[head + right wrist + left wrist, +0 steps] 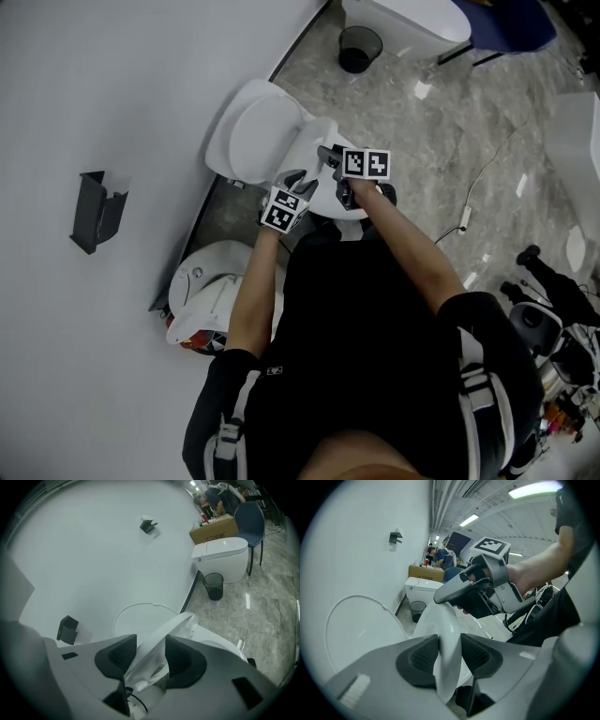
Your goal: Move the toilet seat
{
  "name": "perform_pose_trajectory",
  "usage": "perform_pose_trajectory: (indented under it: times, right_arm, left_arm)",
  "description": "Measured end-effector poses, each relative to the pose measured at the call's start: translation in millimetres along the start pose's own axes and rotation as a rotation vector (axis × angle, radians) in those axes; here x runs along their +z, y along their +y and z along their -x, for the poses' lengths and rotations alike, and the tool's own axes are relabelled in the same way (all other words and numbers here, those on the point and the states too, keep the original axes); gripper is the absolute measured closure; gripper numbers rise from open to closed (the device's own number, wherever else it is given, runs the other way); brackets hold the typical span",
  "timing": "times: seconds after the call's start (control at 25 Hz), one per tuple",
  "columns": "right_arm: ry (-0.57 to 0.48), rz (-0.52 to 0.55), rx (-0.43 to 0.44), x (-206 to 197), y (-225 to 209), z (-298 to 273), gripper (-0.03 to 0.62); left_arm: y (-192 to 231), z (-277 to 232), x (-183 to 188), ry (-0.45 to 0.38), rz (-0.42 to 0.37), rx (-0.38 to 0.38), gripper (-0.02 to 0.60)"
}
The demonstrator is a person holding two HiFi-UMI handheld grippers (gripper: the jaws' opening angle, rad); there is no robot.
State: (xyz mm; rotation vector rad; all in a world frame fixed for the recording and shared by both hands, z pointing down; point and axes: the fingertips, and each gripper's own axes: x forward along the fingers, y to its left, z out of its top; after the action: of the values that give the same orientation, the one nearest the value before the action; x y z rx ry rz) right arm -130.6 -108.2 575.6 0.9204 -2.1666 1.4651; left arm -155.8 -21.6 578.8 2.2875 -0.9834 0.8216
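Note:
The white toilet seat (309,141) is tilted up off the bowl, in front of the raised lid (246,131) that leans on the wall. My left gripper (298,178) holds the seat's near rim; in the left gripper view its jaws (450,656) press on both faces of the seat (440,620). My right gripper (330,159) grips the same rim just to the right and shows in the left gripper view (454,595) on the seat's top edge. In the right gripper view the seat (176,623) runs between the right gripper (151,656) pads, with the lid (140,616) behind.
A black bin (359,47) stands on the marble floor beside a second toilet (412,19) and a blue chair (511,23). A black holder (97,211) hangs on the wall. Another white fixture (211,281) sits near left. A cable (478,187) trails at right.

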Motion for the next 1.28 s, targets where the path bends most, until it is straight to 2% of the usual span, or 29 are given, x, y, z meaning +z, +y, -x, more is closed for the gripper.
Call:
perform_pose_trajectory:
  times: [0.24, 0.44, 0.68, 0.84, 1.08, 1.28]
  right_arm:
    - [-0.004, 0.002, -0.001, -0.7, 3.8, -0.5, 0.404]
    - [-0.025, 0.045, 0.045, -1.5, 10.4, -0.1, 0.391]
    - [0.009, 0.099, 0.117, -8.0, 22.1, 2.0, 0.416]
    - [0.013, 0.134, 0.122, -12.0, 22.5, 9.8, 0.450]
    - [0.016, 0.114, 0.129, -23.6, 12.9, 23.2, 0.499]
    - [0.016, 0.105, 0.103, -35.1, -3.2, 38.5, 0.513]
  left_arm:
    - [2.8, 3.3, 3.8, -0.021, 0.004, -0.004, 0.431]
    - [8.3, 6.6, 2.4, -0.022, 0.000, -0.001, 0.434]
    - [22.7, 13.2, 1.9, -0.026, -0.014, 0.023, 0.440]
    - [30.0, 17.4, 1.9, -0.030, 0.001, 0.040, 0.443]
    - [35.9, 18.3, 3.4, -0.038, 0.003, 0.038, 0.445]
    - [42.5, 23.9, 0.4, -0.043, 0.009, 0.051, 0.446]
